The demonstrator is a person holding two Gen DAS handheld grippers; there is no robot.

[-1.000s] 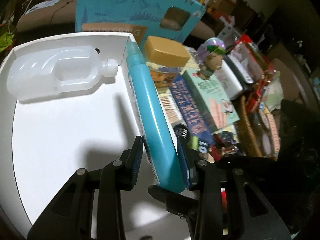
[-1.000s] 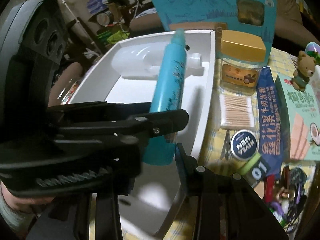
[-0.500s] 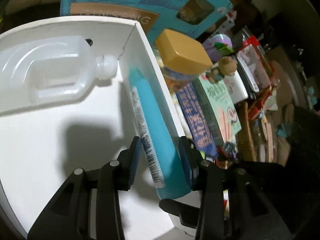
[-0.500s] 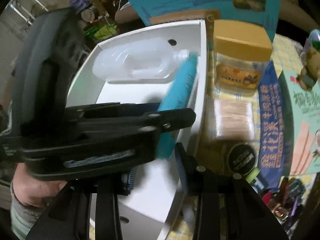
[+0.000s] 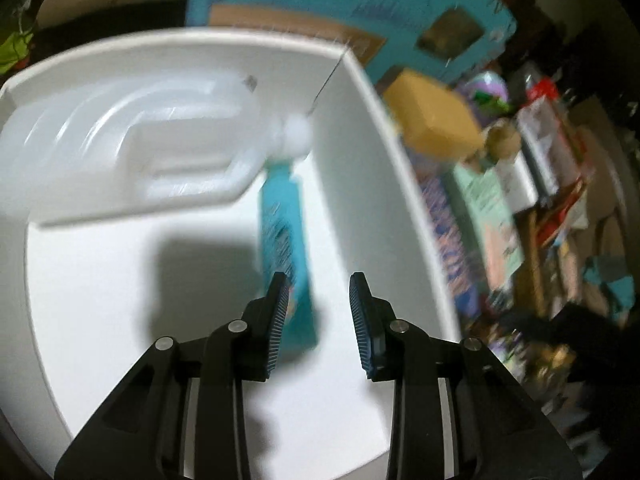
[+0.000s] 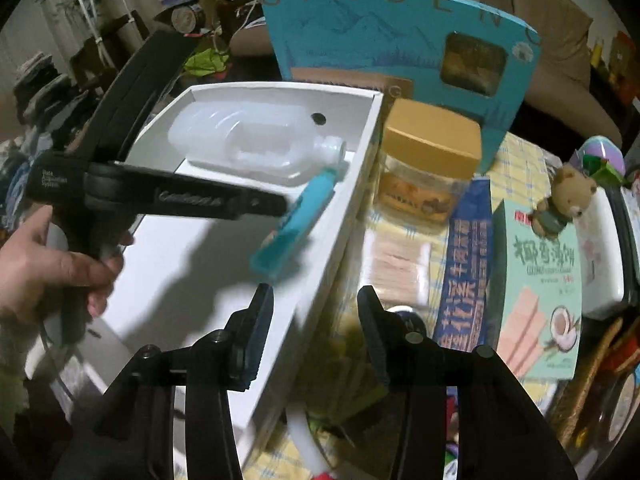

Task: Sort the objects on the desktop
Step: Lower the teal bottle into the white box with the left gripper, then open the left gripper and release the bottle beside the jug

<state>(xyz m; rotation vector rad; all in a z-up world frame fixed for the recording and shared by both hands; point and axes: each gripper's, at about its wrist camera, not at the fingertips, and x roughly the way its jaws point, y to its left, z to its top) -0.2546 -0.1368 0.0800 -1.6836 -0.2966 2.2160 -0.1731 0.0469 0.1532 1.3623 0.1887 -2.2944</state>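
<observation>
A teal tube (image 5: 284, 232) lies slanted inside the white box (image 5: 360, 128), its cap end tucked under the neck of the clear plastic bottle (image 5: 132, 140). My left gripper (image 5: 318, 312) hovers over the tube's flat end. Its jaws are closing, but the pads do not press the tube, which sits by the left pad. In the right wrist view the tube (image 6: 296, 220) rests against the box's right wall (image 6: 352, 200), below the left gripper (image 6: 276, 204). My right gripper (image 6: 314, 320) hangs over that wall's near end, jaws opening with nothing held.
Right of the box stand a tan-lidded jar (image 6: 428, 160), a cotton swab pack (image 6: 396, 260), a blue packet (image 6: 468, 264), a green wafer box (image 6: 536, 288) and a bear figurine (image 6: 568, 200). A teal ginseng box (image 6: 380, 40) leans behind. A hand (image 6: 48, 264) grips the left gripper's handle.
The teal tube has left the left gripper's pads and dropped into the box under the bottle's neck. The right gripper's jaws have widened and it has drawn back from the left gripper.
</observation>
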